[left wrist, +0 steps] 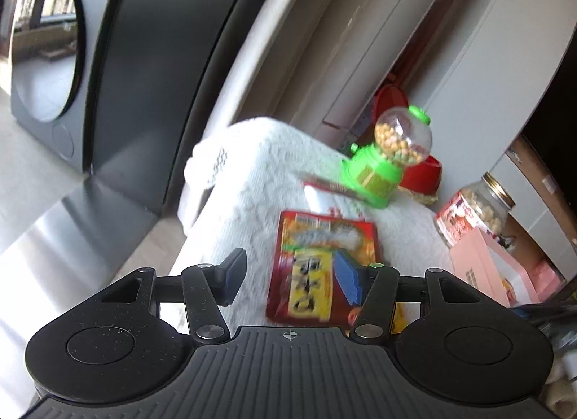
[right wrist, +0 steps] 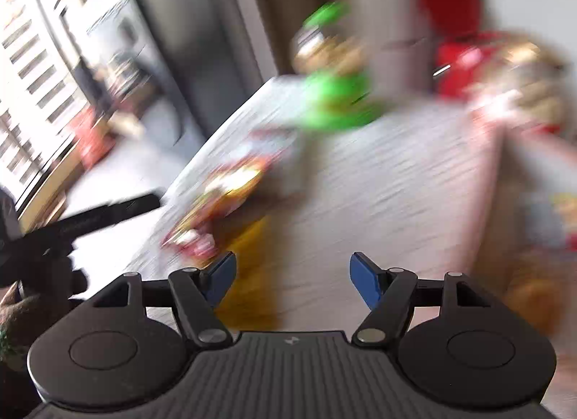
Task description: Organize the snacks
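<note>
We held both the left gripper (left wrist: pixel 290 276) and right gripper (right wrist: pixel 292 283) wide, empty, to straddle the red snack packet (left wrist: pixel 321 267).

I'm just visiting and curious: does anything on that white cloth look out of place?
Nothing looks spilled or broken. The red snack packet lies flat and skewed on the white cloth, while the green candy dispenser stands upright behind it.

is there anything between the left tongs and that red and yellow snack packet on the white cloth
Nothing visible. The left tongs are open, and the flat red and yellow snack packet lies on the white textured cloth right at the blue right pad. The green gumball dispenser toy stands farther back, beyond the packet.
</note>
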